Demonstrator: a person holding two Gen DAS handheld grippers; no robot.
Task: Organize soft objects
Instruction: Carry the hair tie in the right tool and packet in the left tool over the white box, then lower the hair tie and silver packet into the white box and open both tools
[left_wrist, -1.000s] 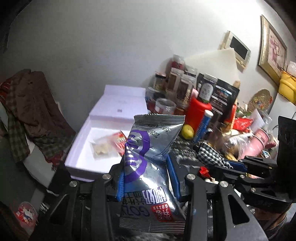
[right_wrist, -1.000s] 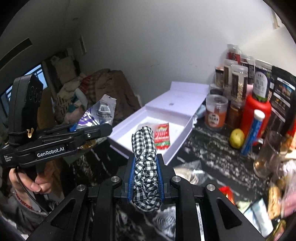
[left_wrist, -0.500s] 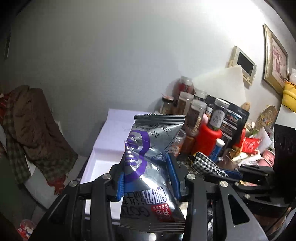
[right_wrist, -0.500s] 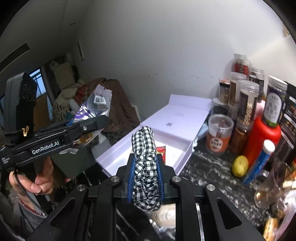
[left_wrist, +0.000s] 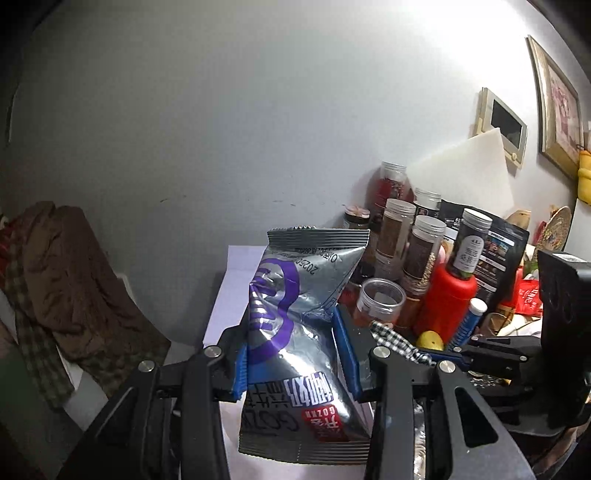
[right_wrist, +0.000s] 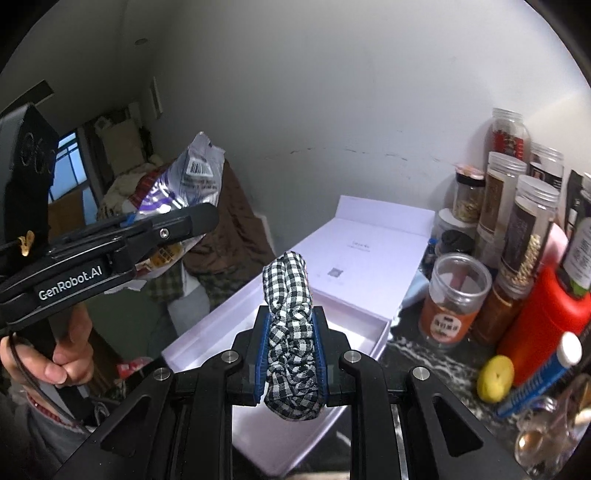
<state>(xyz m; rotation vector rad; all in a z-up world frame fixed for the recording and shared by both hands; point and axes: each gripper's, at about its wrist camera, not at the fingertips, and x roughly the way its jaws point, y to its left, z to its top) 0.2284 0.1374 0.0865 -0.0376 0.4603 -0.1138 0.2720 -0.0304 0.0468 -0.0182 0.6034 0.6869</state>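
My left gripper (left_wrist: 295, 350) is shut on a silver and purple snack bag (left_wrist: 299, 332), held upright between its blue pads. The same bag (right_wrist: 184, 184) shows in the right wrist view, sticking up from the left gripper (right_wrist: 199, 221) at the left. My right gripper (right_wrist: 290, 343) is shut on a black-and-white checked scrunchie (right_wrist: 290, 325), which stands up above its pads. In the left wrist view the scrunchie (left_wrist: 395, 339) pokes in from the right. Both grippers hover over the open white box (right_wrist: 369, 254), whose lid leans back against the wall.
Jars (right_wrist: 524, 218), a red bottle (right_wrist: 546, 317), a blue tube (right_wrist: 539, 376) and a lemon (right_wrist: 495, 376) crowd the dark marble counter right of the box. Brown and checked clothes (left_wrist: 66, 288) are piled at the left. A hand (right_wrist: 62, 354) holds the left gripper's handle.
Both grippers have moved forward over the box, which now sits lower and closer in both views. The red packet and pale bag inside it have slipped out of sight. Both grips are unchanged.
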